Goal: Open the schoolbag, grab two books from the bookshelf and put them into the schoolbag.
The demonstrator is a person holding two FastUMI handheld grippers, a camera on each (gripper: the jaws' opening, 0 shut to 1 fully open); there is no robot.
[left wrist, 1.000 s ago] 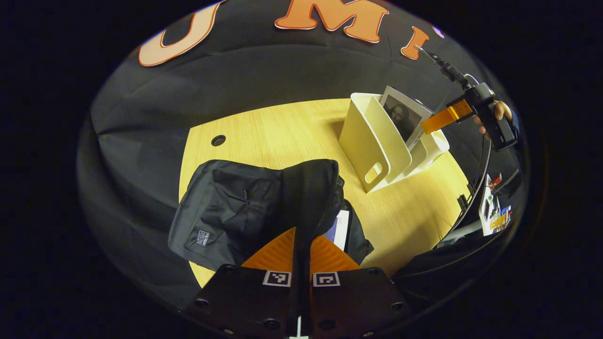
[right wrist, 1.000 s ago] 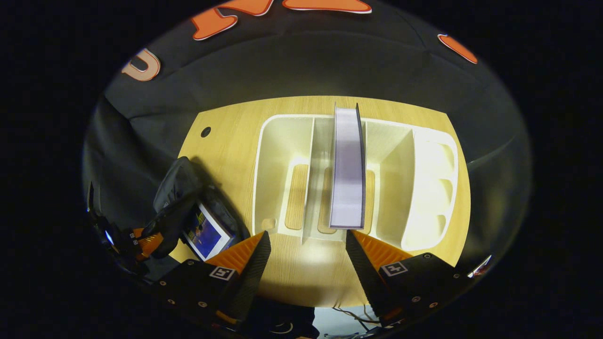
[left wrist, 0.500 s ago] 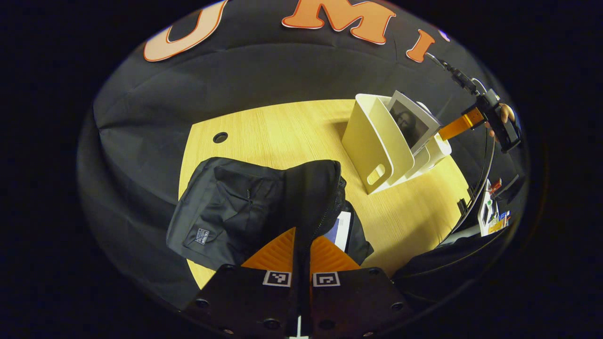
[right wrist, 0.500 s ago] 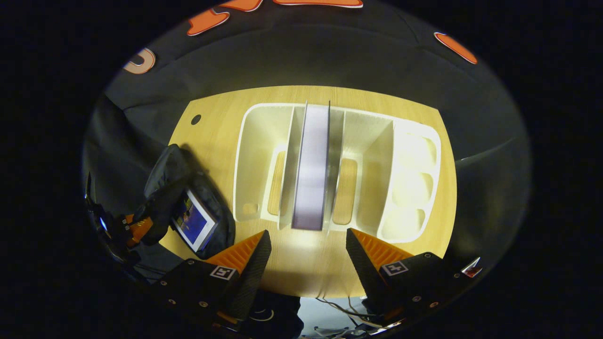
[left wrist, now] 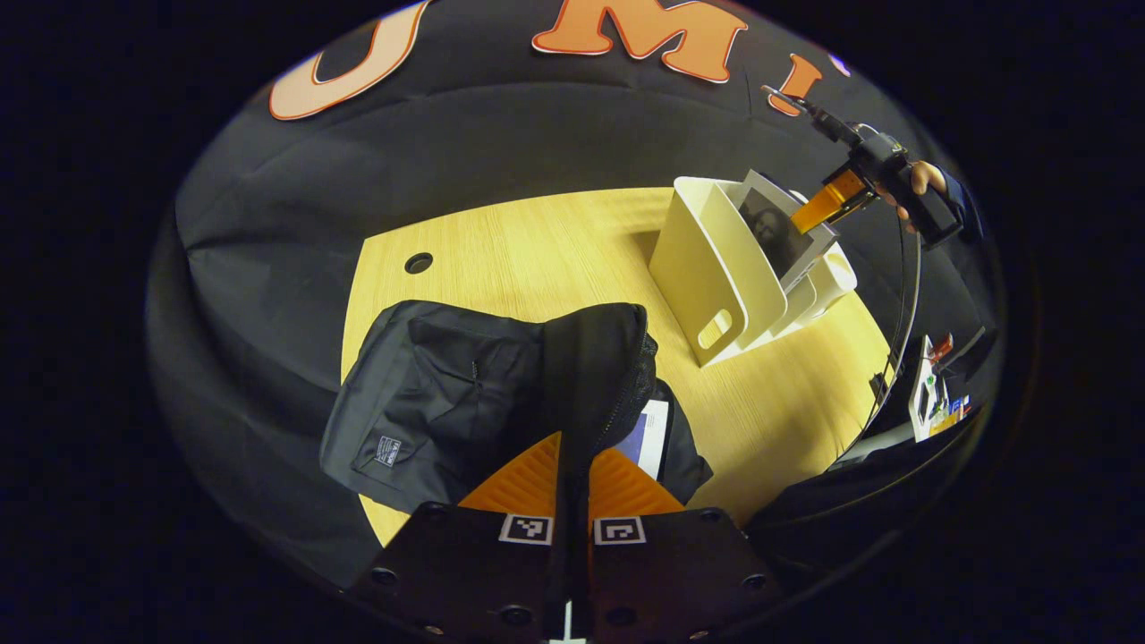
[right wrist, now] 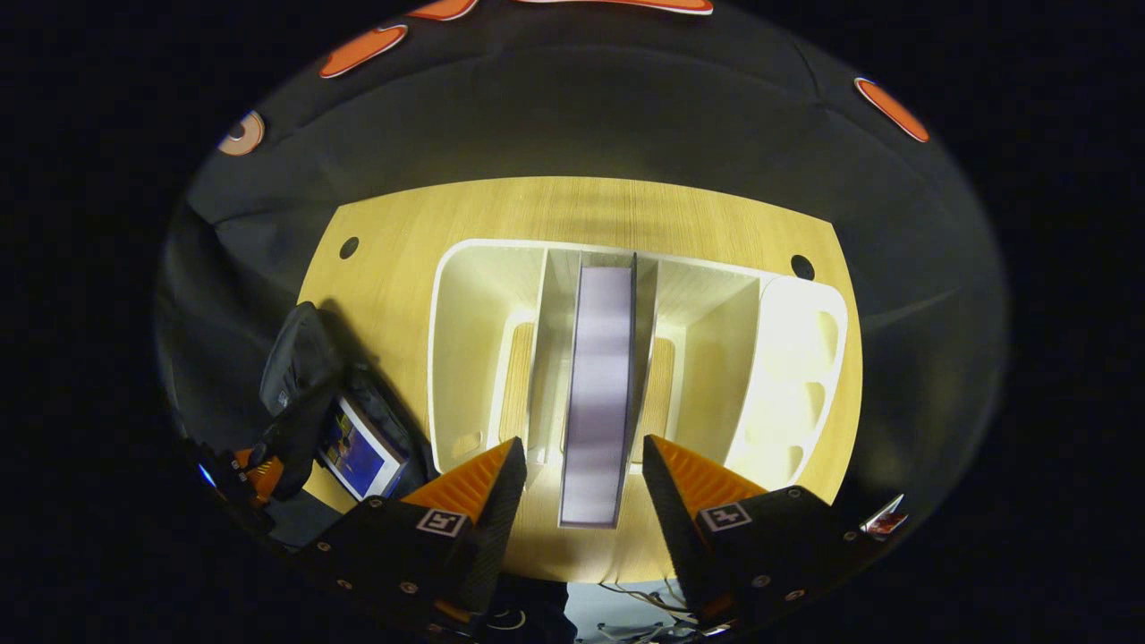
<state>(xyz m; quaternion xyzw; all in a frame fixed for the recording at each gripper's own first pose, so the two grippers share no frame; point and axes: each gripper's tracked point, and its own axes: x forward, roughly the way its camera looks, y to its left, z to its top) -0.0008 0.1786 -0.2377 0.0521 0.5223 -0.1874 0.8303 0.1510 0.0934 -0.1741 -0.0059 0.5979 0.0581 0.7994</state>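
In the right gripper view, the right gripper has its fingers spread wide with nothing between the pads, and the near end of the standing book sits in the gap between the fingertips, touching neither as far as can be seen. The book's long axis runs straight away from the fingers, edge-on, in the second slot from the left of the cream bookshelf. To take it, the fingers would probably only need to advance a little and close across its thickness. This hand is by far the nearer to the shelf.

In the left gripper view, the left gripper is closed on the raised flap of the black schoolbag, holding its mouth open on the wooden surface. A second book with a blue cover already lies inside the opening.

By count: two grippers, two books, one schoolbag, one bookshelf. The schoolbag lies near the surface's front left corner, well apart from the bookshelf farther back.
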